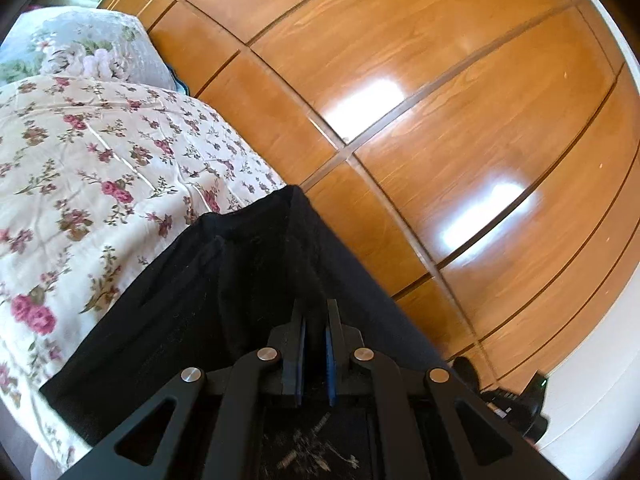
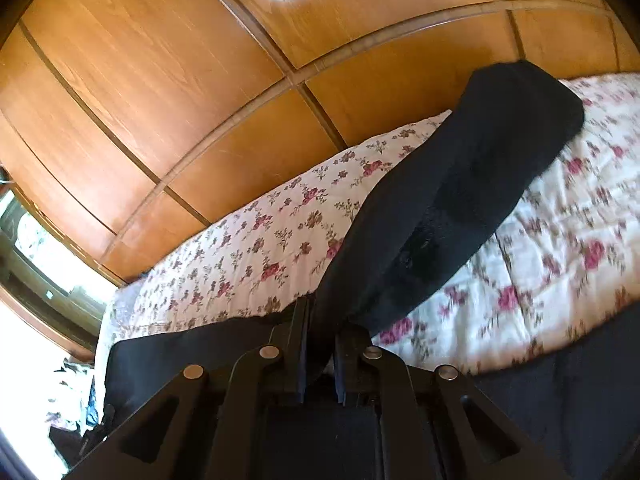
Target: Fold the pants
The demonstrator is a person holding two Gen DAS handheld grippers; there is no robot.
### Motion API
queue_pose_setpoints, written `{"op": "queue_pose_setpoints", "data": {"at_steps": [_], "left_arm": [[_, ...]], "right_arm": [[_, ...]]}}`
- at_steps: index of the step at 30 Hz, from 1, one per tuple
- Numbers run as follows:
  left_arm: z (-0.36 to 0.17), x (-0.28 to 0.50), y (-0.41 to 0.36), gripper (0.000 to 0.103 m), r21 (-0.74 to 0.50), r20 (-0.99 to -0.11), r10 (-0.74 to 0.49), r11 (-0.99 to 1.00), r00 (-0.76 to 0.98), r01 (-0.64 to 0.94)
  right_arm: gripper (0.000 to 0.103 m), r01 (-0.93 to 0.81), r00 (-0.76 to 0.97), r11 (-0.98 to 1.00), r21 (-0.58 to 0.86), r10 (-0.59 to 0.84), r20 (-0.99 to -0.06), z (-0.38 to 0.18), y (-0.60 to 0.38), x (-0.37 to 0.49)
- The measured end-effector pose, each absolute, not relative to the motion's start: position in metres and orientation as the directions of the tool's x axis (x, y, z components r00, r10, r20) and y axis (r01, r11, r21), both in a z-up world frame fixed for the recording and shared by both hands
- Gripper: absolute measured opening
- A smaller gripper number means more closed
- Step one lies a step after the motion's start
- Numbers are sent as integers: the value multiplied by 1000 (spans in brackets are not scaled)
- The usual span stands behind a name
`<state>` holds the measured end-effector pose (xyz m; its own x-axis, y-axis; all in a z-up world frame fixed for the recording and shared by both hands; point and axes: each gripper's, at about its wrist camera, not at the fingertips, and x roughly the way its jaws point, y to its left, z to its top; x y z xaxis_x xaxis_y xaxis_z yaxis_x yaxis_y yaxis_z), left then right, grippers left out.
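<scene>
Black pants [image 1: 208, 280] are lifted off a bed covered by a floral bedspread [image 1: 80, 168]. In the left wrist view my left gripper [image 1: 316, 312] is shut on the black fabric, which spreads out ahead and to the left over the bed's corner. In the right wrist view my right gripper [image 2: 322, 316] is shut on another part of the pants [image 2: 460, 200]. From there a long black leg stretches up and to the right over the bedspread [image 2: 260, 240]. More black cloth lies at the lower left and lower right of that view.
A glossy wooden wardrobe [image 1: 420, 100] runs along the far side of the bed. A floral pillow [image 1: 80, 48] lies at the bed's far end. A bright window [image 2: 36, 248] and a heap of clothes [image 2: 68, 400] are at the left of the right wrist view.
</scene>
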<state>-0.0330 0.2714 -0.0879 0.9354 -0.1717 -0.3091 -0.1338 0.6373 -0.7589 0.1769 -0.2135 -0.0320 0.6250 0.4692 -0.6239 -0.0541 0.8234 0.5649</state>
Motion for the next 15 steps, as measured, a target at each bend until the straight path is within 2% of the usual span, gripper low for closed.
{"op": "queue_pose_setpoints", "data": {"at_steps": [8, 15], "left_arm": [[-95, -60, 281, 7, -795, -303, -167, 587, 938, -152], [-123, -73, 277, 10, -806, -368, -185, 551, 911, -214]], "right_arm": [[11, -24, 663, 789, 614, 472, -581, -51, -216, 112], [11, 16, 610, 798, 602, 469, -638, -103, -217, 91]]}}
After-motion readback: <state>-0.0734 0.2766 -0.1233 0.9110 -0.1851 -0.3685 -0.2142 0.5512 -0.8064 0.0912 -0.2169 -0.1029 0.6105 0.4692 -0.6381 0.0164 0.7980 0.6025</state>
